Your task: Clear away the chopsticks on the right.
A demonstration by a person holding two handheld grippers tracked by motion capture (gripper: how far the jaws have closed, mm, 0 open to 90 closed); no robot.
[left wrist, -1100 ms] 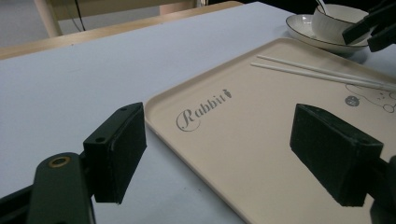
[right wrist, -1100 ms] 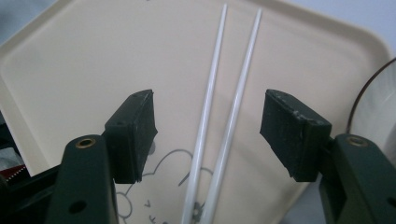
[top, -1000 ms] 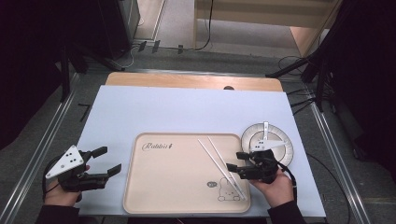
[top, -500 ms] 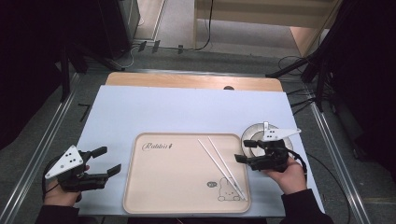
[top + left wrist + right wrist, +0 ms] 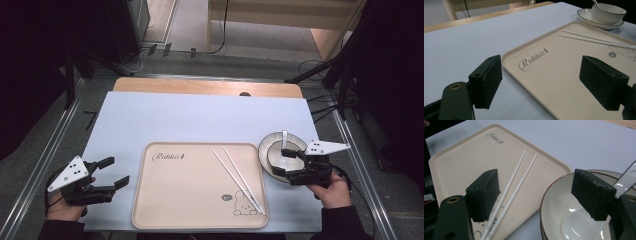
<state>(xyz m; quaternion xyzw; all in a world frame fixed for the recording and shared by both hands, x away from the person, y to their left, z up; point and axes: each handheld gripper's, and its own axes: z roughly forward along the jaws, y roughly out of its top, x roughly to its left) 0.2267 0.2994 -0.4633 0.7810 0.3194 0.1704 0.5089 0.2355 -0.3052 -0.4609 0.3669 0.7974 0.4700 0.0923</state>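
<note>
A beige tray (image 5: 190,200) printed "Rabbit" lies in the middle of the pale blue mat. Two white chopsticks (image 5: 240,177) rest side by side on its right part. To the tray's right, a white bowl (image 5: 280,147) with a spoon (image 5: 284,136) in it sits on a saucer. My right gripper (image 5: 281,162) hovers at the bowl's near side. Its jaws have just been opening and hold nothing. In the right gripper view that gripper (image 5: 539,192) spans the chopsticks (image 5: 517,176) and the bowl's rim (image 5: 554,192). My left gripper (image 5: 117,171) is open beside the tray's left edge (image 5: 529,82).
The mat (image 5: 200,120) covers a wooden table whose far edge (image 5: 205,87) is bare wood. Metal rails (image 5: 360,165) run along both sides. Cables and dark stands lie on the floor beyond the table.
My right gripper has moved right, from the near end of the chopsticks on the tray to the bowl. The chopsticks stay on the tray. The left gripper has not moved.
</note>
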